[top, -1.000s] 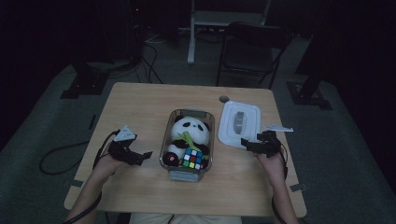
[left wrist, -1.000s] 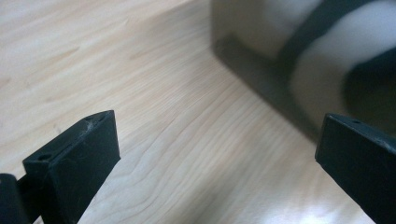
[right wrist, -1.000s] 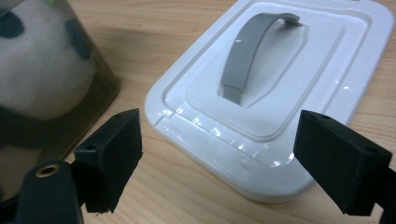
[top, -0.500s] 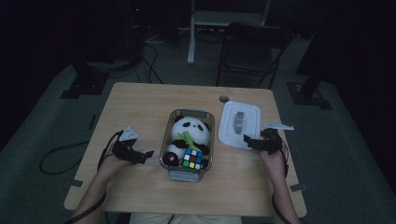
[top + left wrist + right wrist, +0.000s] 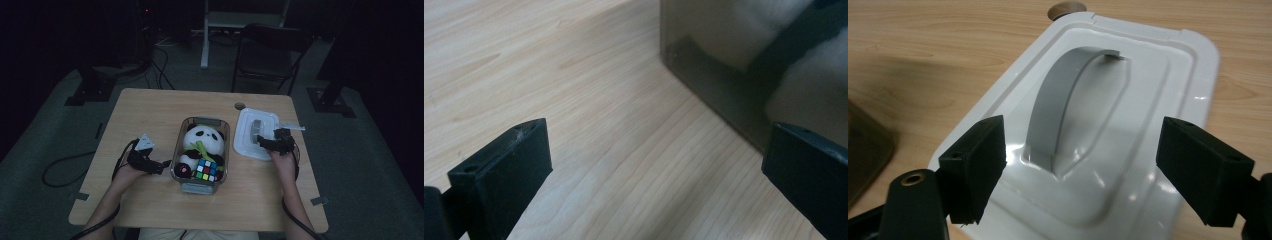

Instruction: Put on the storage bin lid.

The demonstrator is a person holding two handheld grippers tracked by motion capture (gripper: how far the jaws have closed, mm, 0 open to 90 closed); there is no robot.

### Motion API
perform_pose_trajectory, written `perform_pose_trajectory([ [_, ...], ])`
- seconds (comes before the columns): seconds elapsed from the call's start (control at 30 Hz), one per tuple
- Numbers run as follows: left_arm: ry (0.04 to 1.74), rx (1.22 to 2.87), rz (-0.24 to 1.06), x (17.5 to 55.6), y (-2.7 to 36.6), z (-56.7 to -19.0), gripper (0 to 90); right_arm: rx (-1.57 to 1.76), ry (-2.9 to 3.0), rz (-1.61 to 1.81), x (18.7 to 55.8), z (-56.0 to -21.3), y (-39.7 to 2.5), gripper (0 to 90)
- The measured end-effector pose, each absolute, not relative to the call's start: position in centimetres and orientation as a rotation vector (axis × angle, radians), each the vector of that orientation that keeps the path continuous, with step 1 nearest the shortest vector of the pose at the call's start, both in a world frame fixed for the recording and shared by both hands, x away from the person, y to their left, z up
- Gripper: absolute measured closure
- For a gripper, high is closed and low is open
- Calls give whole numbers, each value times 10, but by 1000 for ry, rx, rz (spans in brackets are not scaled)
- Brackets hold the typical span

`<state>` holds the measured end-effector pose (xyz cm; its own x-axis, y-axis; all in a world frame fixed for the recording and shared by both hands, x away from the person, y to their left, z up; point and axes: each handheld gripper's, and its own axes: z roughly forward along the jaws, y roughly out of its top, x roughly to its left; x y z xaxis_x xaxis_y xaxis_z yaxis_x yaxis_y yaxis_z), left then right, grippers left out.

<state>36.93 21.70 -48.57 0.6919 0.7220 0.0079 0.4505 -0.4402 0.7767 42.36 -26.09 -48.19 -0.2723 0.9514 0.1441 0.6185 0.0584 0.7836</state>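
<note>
A clear plastic bin stands mid-table and holds a panda plush and a colour cube. Its white lid with a grey handle lies flat to the right of it. My right gripper hovers open over the lid's near part; in the right gripper view the jaws stand either side of the handle on the lid. My left gripper is open just left of the bin, whose wall rises ahead of it in the left gripper view.
The wooden table has a round cable hole beyond the lid. A dark chair and a desk frame stand on the floor behind the table. Cables trail from both grippers.
My left gripper has slid right, closer to the bin's left wall. My right gripper has crept slightly forward over the lid.
</note>
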Motion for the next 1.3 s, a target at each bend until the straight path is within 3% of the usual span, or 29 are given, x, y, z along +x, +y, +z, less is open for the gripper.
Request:
perform_pose_trajectory([
  [0.23, 852, 2118, 434, 373, 199, -483, 3, 1568, 1963, 1024, 448, -494, -239, 236],
  [0.4, 852, 2122, 445, 374, 193, -482, 4, 1570, 1978, 972, 457, -504, -228, 373],
  [0.5, 854, 2119, 441, 373, 192, -483, 4, 1553, 1996, 939, 458, -507, -225, 395],
  [0.57, 844, 2123, 434, 370, 190, -482, 4, 1546, 2019, 936, 460, -511, -223, 476],
  [0.63, 826, 2129, 419, 369, 187, -482, 3, 1548, 2019, 927, 460, -508, -225, 624],
  [0.97, 793, 2129, 413, 365, 176, -479, 3, 1550, 1964, 950, 443, -488, -243, 689],
  [1.3, 778, 2137, 407, 366, 161, -478, 3, 1462, 1874, 1166, 381, -422, -267, 690],
])
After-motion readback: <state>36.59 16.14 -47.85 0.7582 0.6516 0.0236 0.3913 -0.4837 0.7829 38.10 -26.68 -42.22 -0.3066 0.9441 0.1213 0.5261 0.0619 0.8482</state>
